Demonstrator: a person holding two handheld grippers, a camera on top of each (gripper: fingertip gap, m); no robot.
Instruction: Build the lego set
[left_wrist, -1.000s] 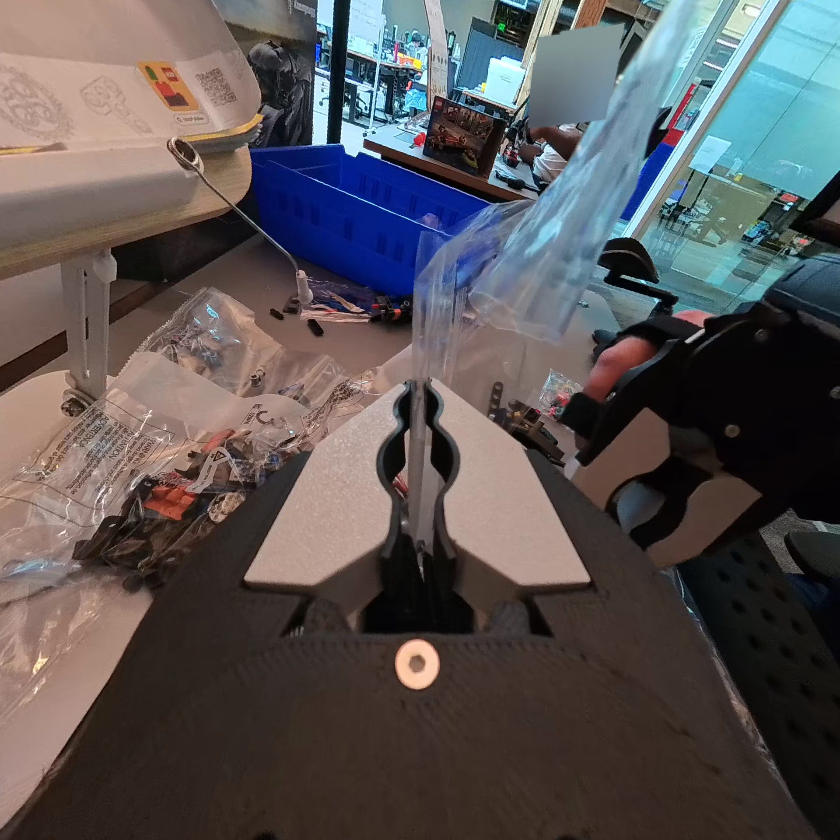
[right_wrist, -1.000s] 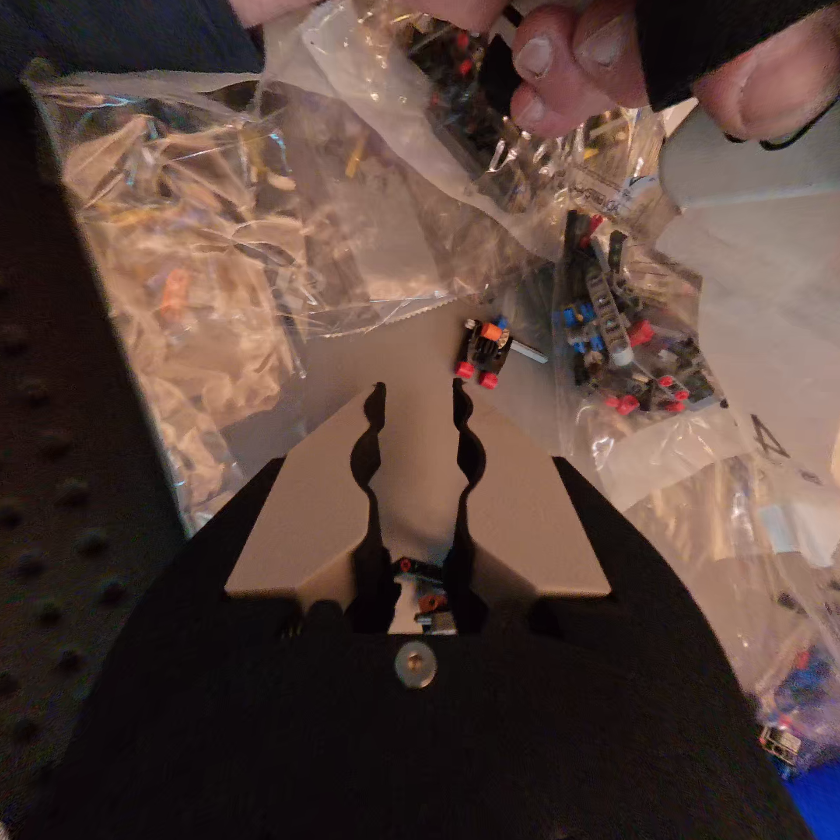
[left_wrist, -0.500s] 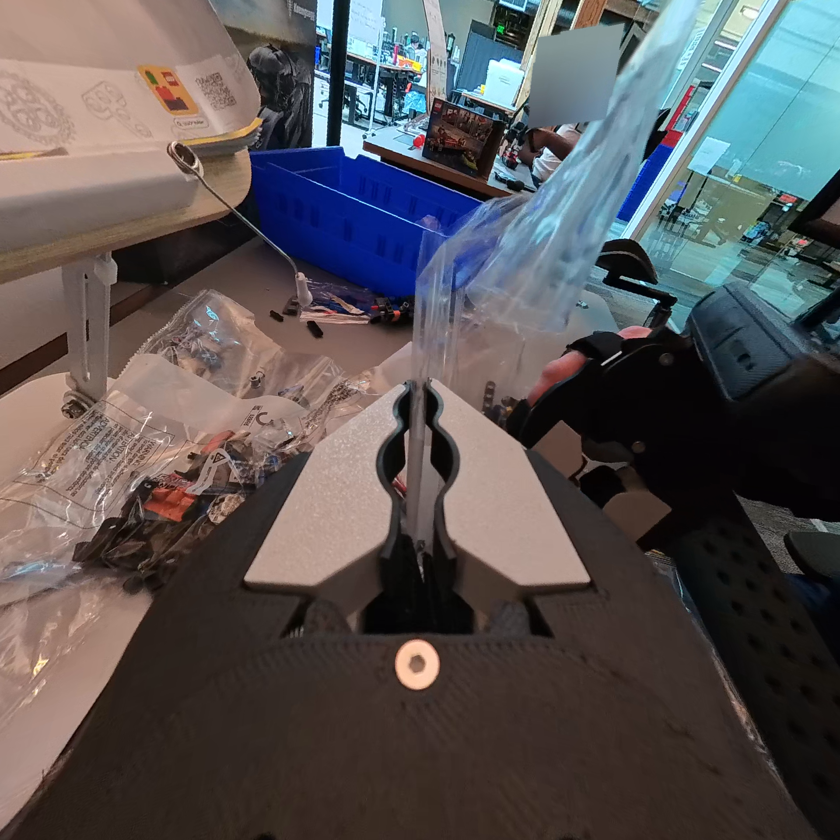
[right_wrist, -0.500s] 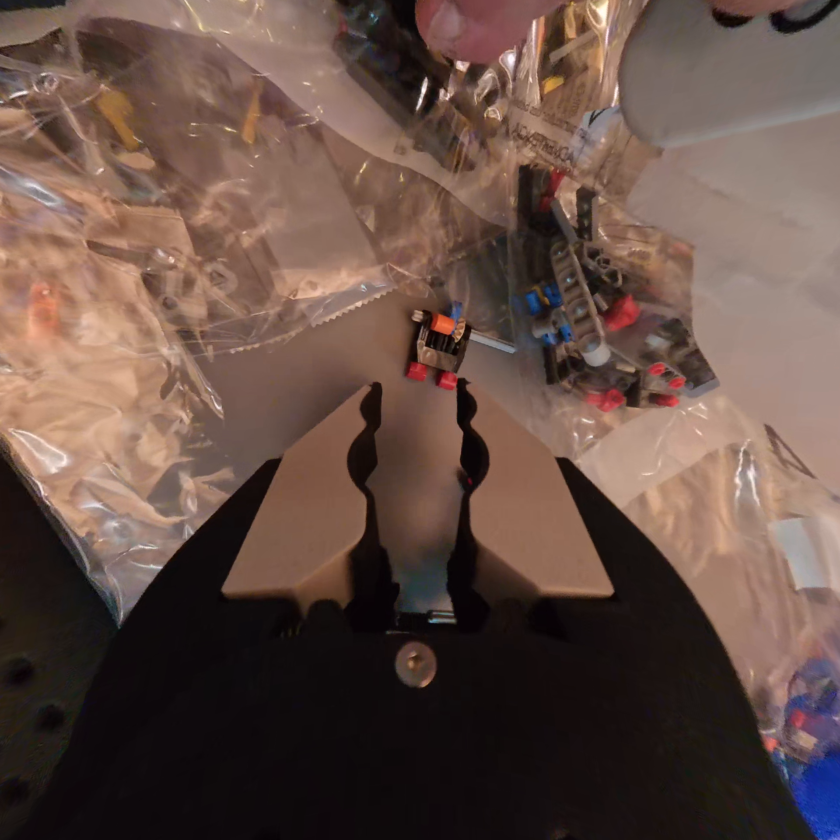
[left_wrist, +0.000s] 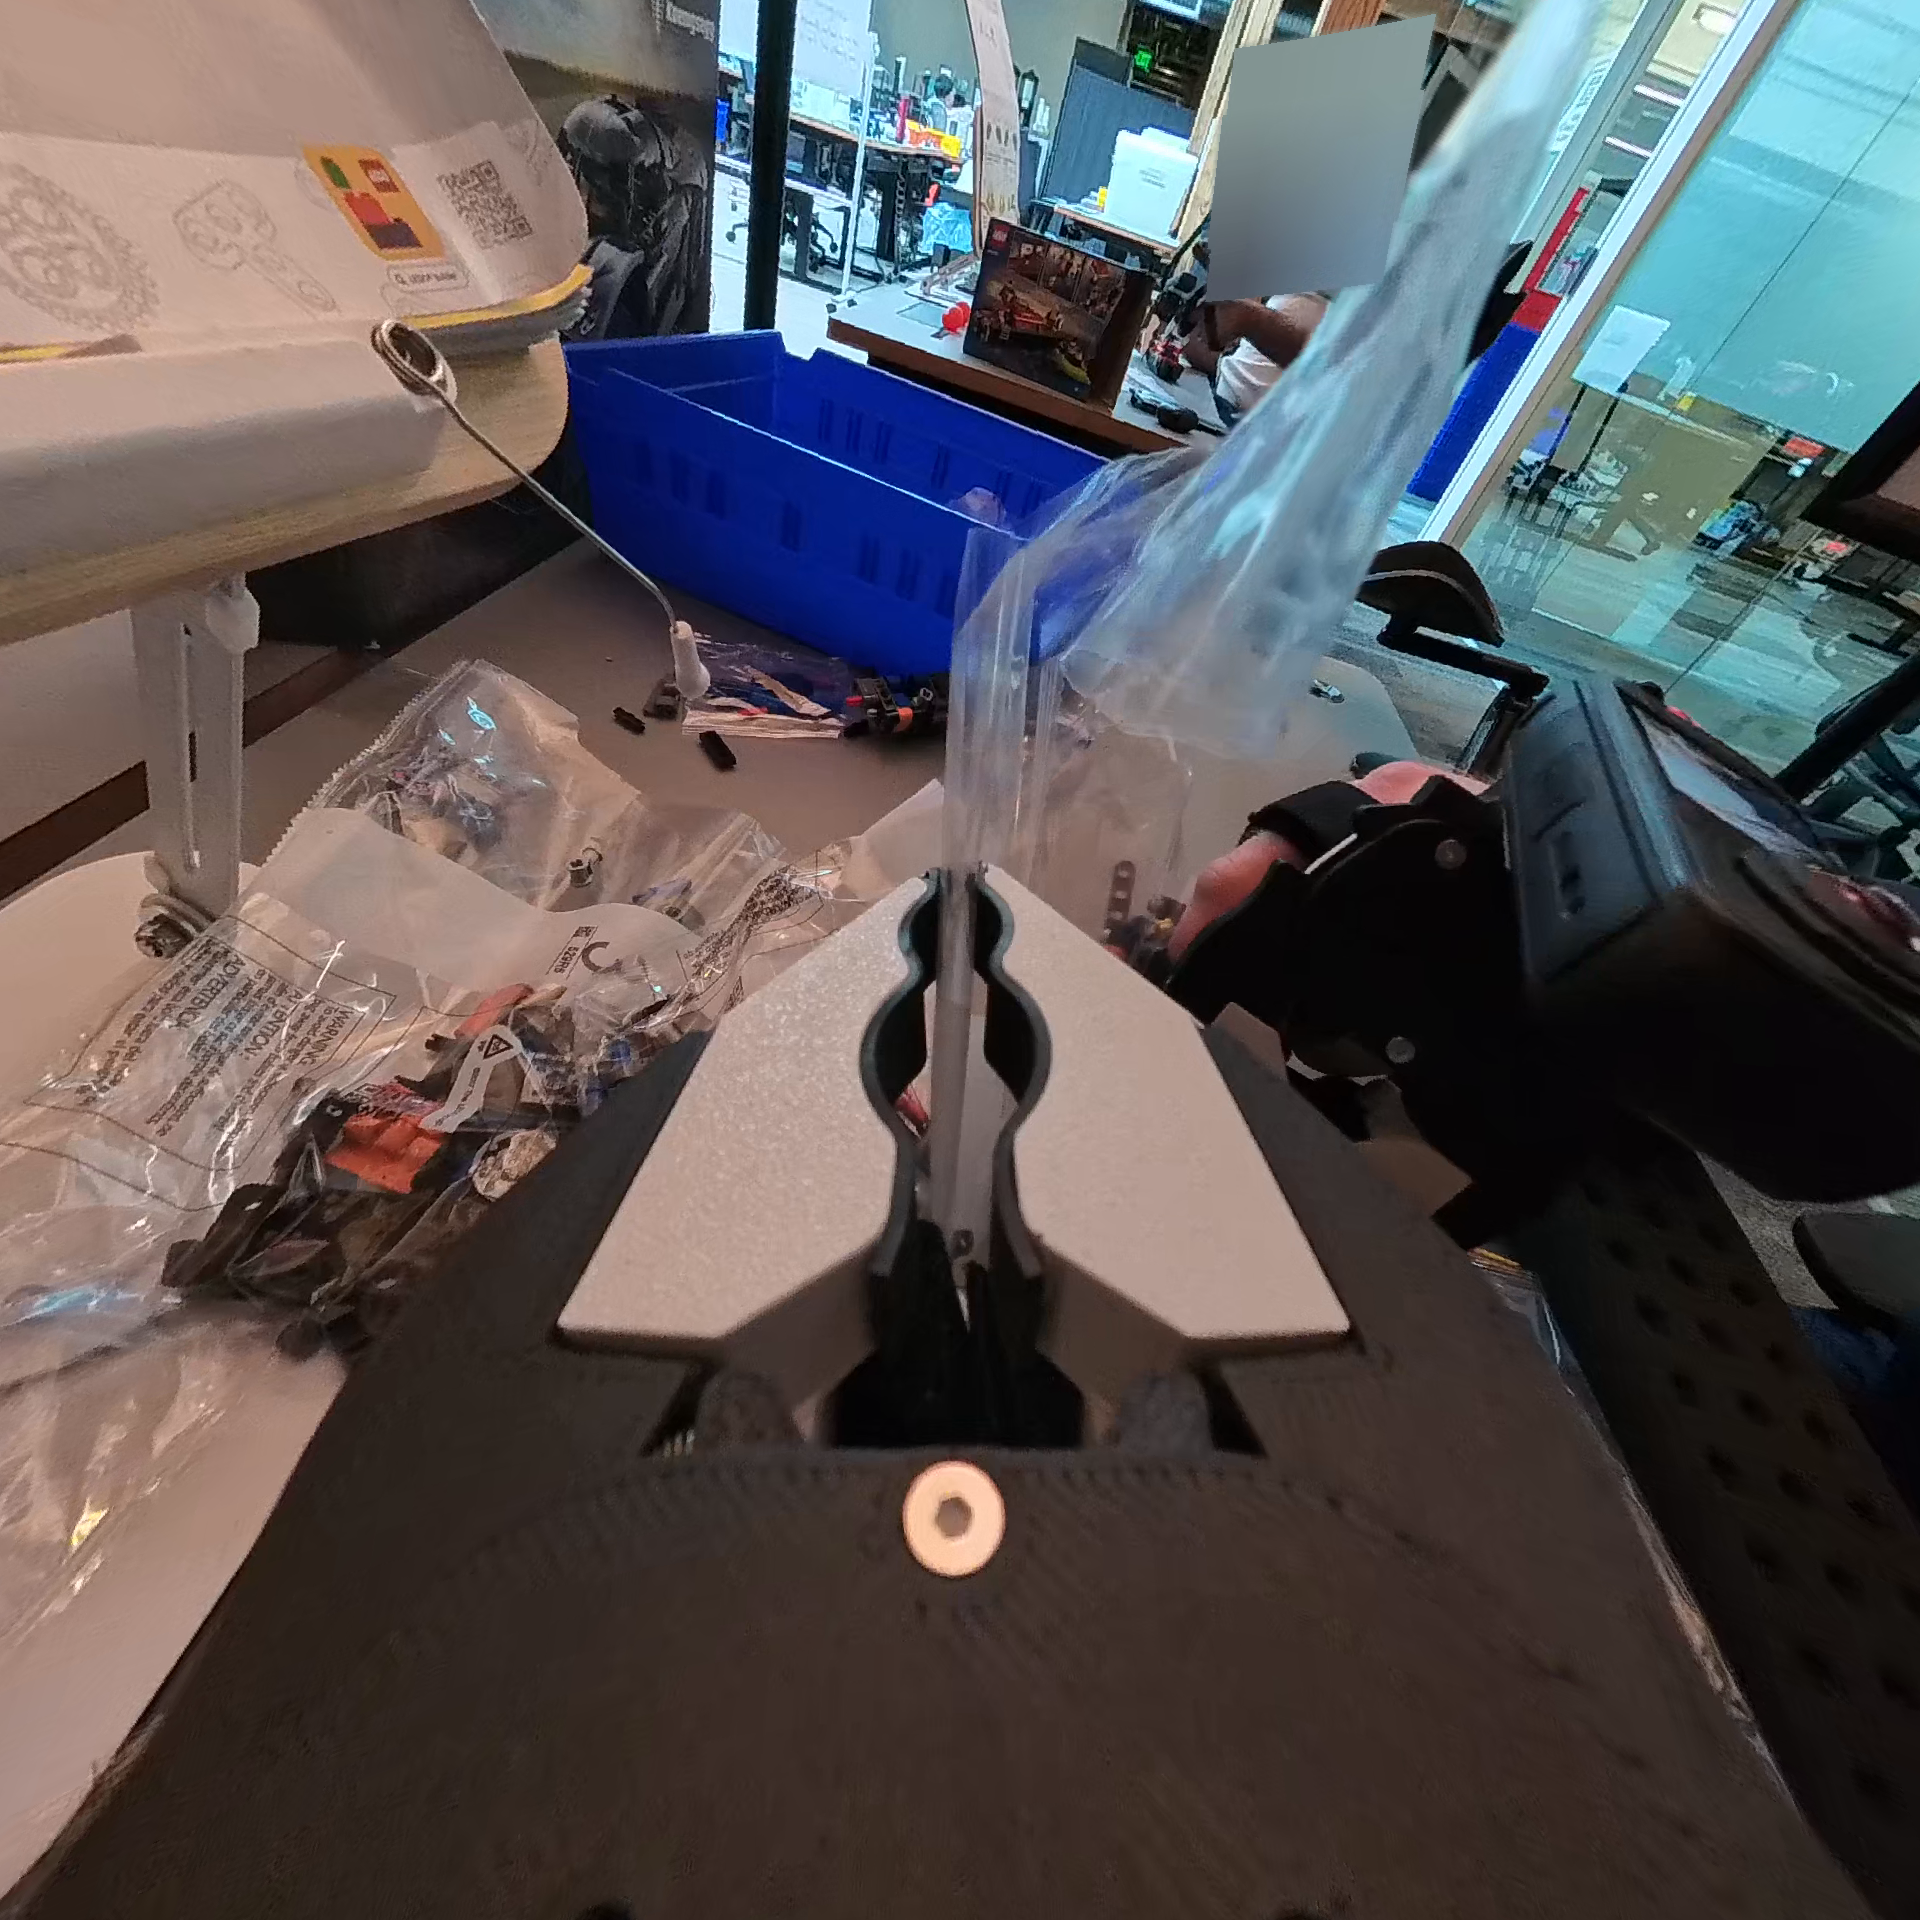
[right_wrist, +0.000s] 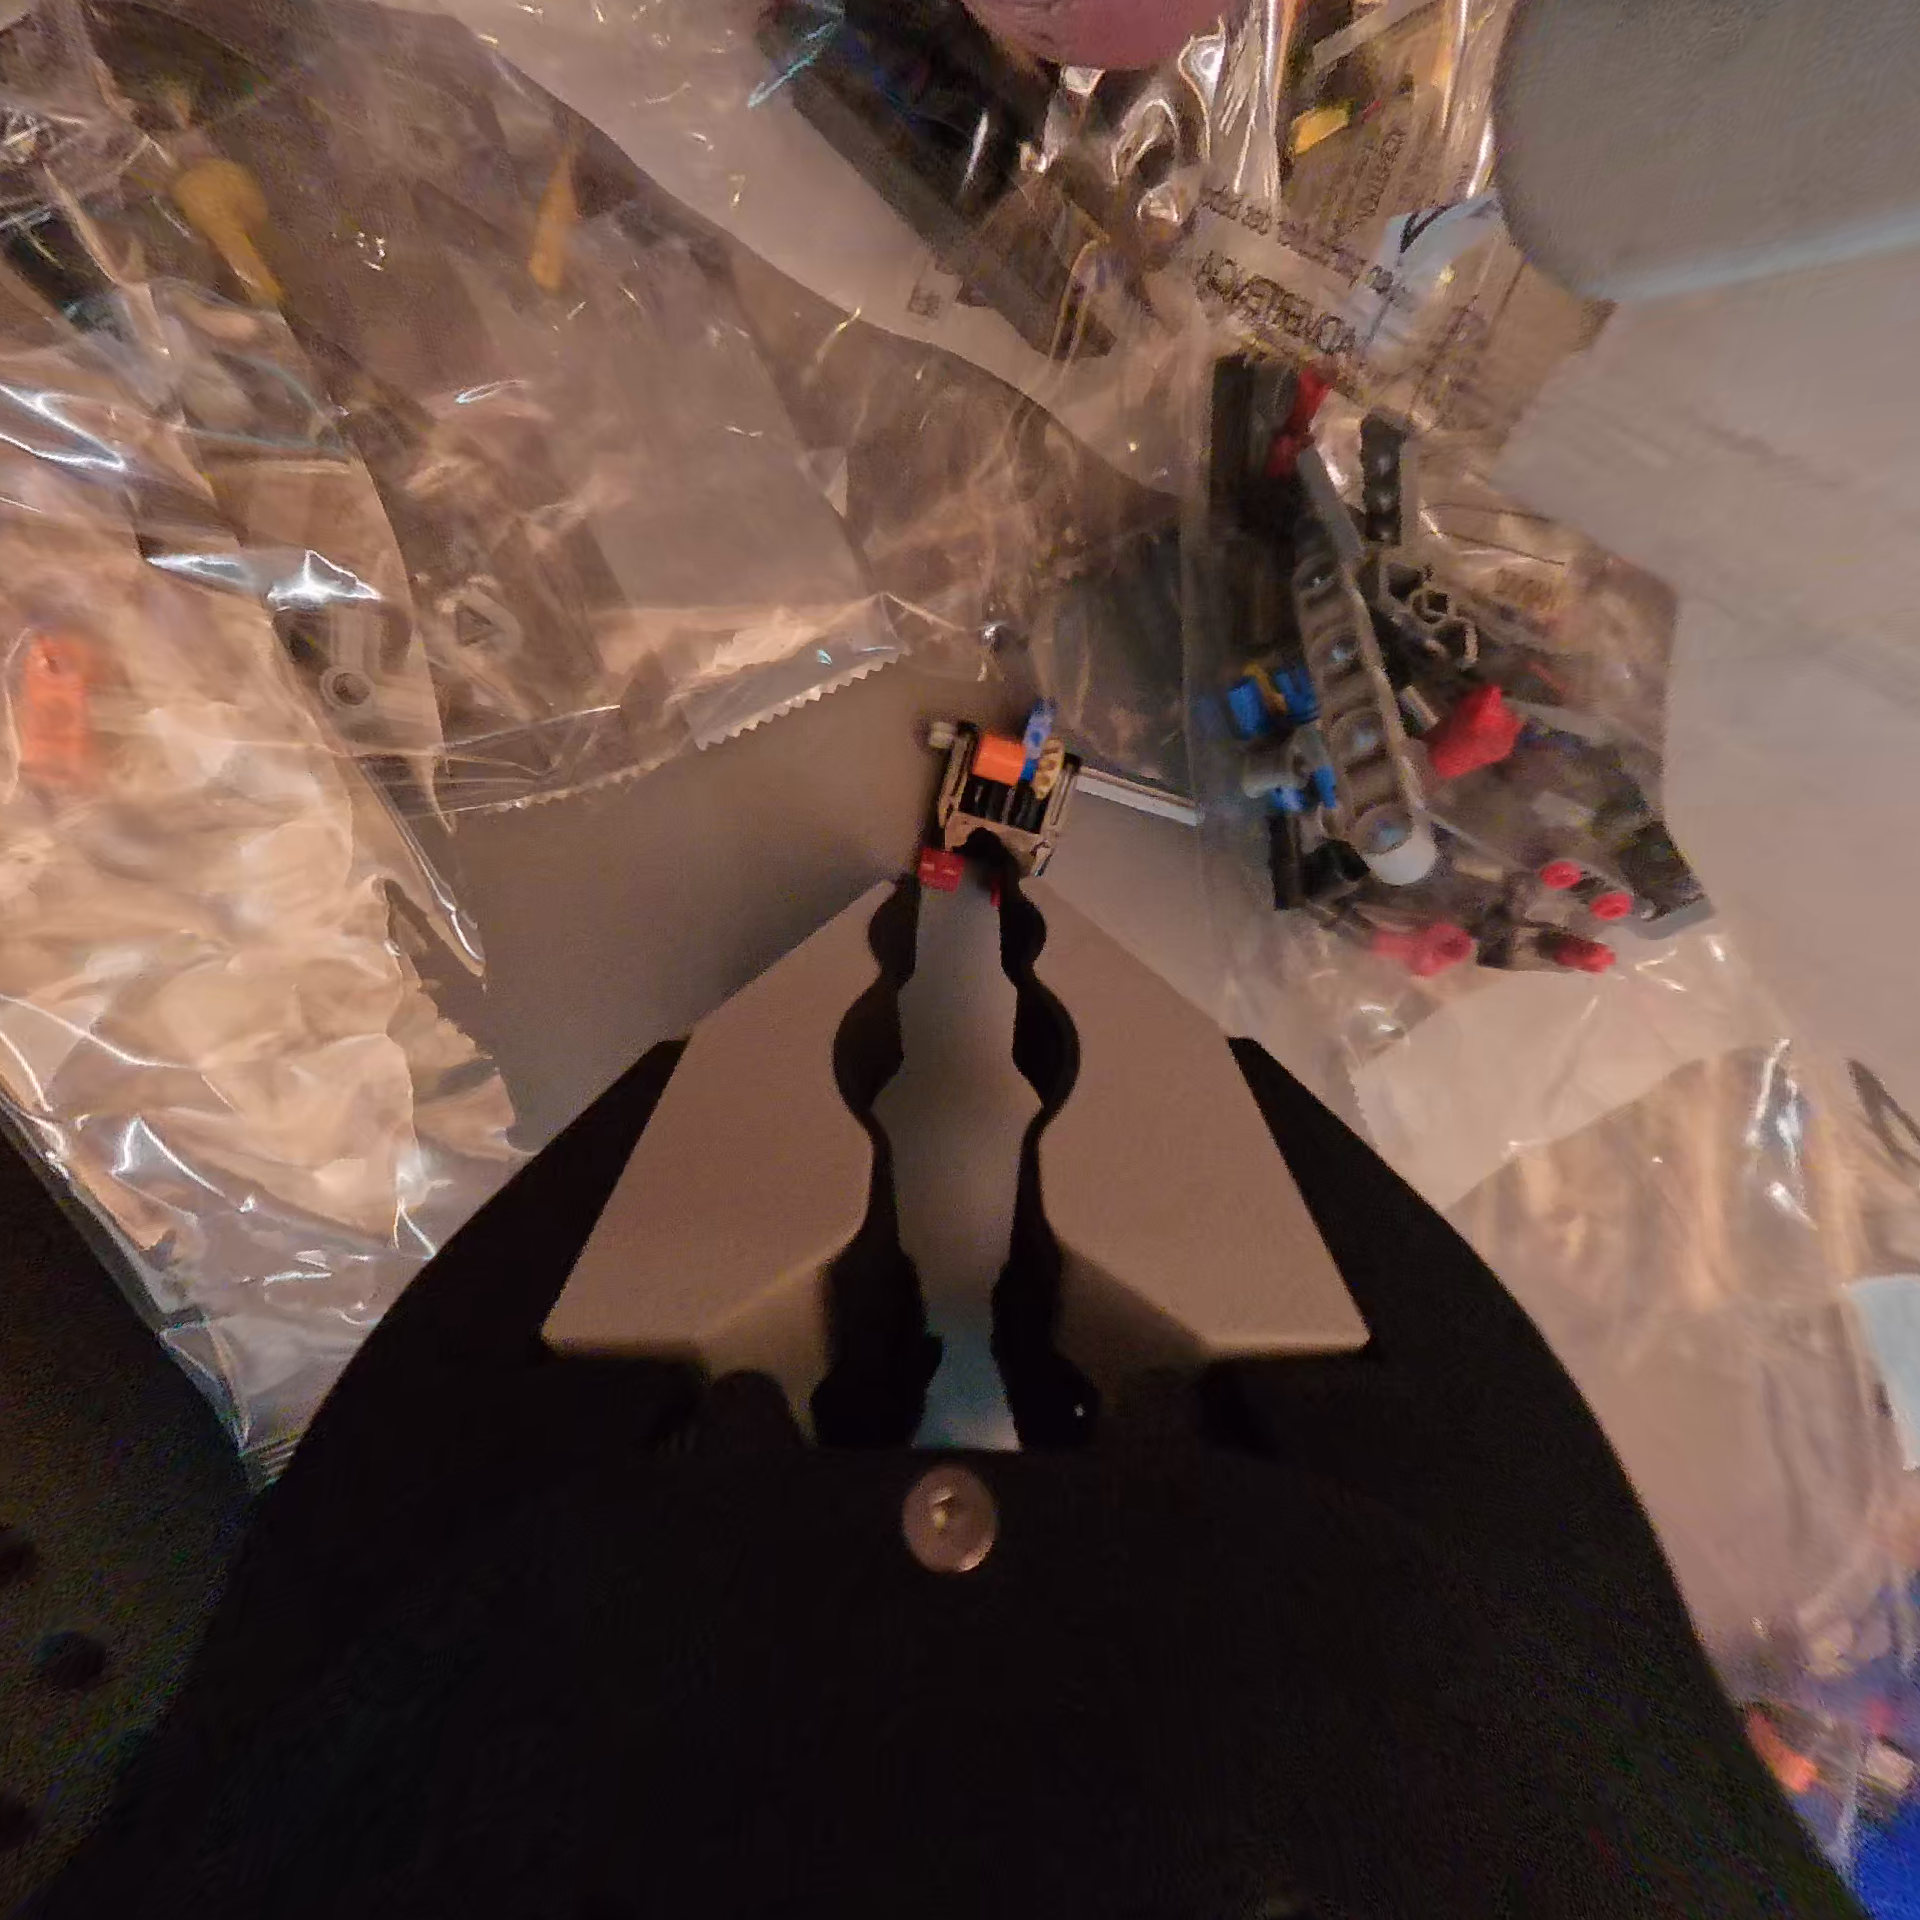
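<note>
The left tool (left_wrist: 954, 883) is pinched closed on a clear plastic bag (left_wrist: 1195, 613), whose film rises upward. The right tool (right_wrist: 961, 883) stands partly open, holding nothing, its tips just short of, perhaps touching, a small lego assembly (right_wrist: 997, 790) of tan, black, orange and red on the bench (right_wrist: 665, 873). Sealed bags of pieces (right_wrist: 1434, 748) lie just beside it.

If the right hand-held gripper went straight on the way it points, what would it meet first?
Most likely the small lego assembly just beyond the open right hand-held gripper, lying on the table; depth is unclear.
</note>
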